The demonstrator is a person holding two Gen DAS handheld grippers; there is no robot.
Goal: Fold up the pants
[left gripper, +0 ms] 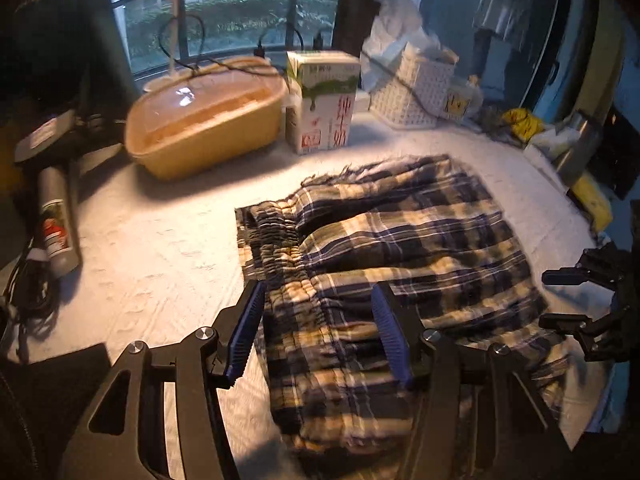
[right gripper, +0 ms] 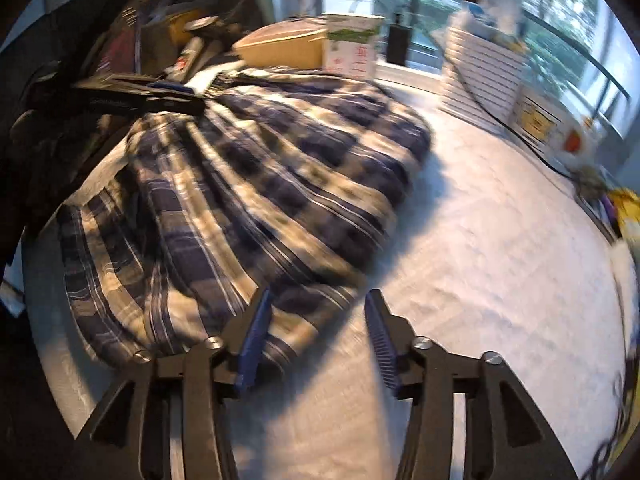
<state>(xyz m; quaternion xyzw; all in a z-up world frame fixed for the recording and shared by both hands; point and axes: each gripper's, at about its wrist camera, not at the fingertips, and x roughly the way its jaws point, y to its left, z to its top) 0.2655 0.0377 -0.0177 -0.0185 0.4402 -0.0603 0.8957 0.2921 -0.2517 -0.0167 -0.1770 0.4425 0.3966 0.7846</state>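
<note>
Overhead, left hand-held gripper (left gripper: 318,332) half open above plaid pants (left gripper: 400,240), right hand-held gripper (right gripper: 316,344) half open, empty.

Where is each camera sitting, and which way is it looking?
Left wrist: sits on the left gripper, looking down over the plaid pants toward the window; its own open fingers show, and the right gripper pokes in at the right edge.
Right wrist: sits on the right gripper, looking down across the pants' edge and the white table cover; its open fingers show, and the left gripper shows at upper left.
Both share: pants, milk carton, yellow tub, white basket.
</note>
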